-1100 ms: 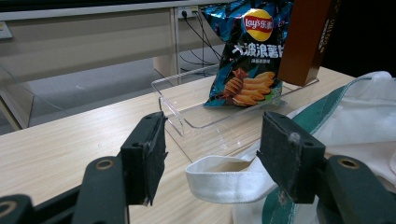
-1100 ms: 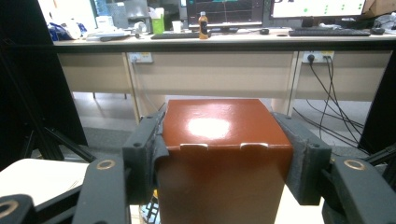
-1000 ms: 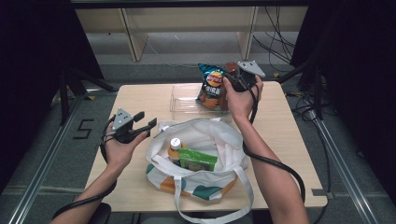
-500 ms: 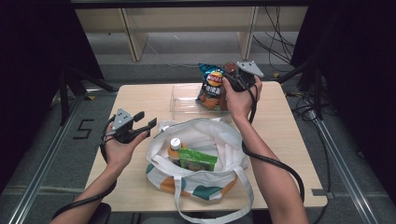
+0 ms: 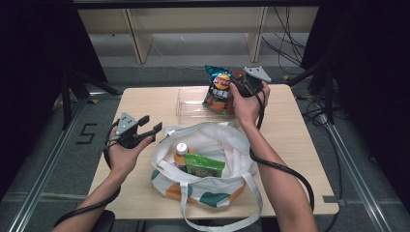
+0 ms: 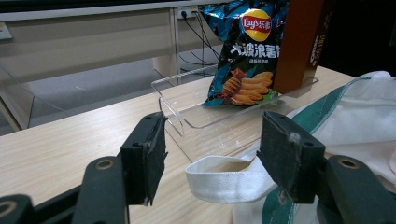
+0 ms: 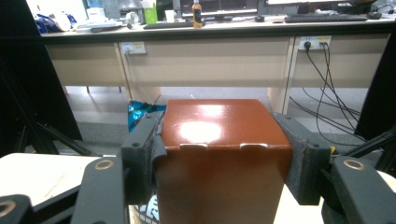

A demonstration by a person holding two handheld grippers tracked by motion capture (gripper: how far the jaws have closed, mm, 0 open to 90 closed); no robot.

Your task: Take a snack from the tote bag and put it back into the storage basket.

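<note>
Brown and glossy, the box [image 7: 219, 154] sits clamped between the right gripper [image 7: 219, 158] jaws, upper centre of the high view, standing in the clear tray [image 5: 191, 104] just beside the chip bag [image 5: 218, 89]. Lower left, the left gripper [image 5: 145, 128] hovers with jaws apart and nothing between them, near the tote [image 5: 227, 145] handle. Inside the tote lie a bottle [image 5: 181, 152] and a green packet [image 5: 205, 166].

Bare tabletop [image 5: 145, 104] left of the clear tray [image 5: 191, 104] offers open passage. The chip bag [image 5: 218, 89] and brown box [image 7: 219, 140] stand in the tray's right end. The tote bag [image 5: 212, 140] occupies the near centre; its strap loop [image 6: 224, 179] lies between the left gripper's [image 6: 212, 156] open jaws.
</note>
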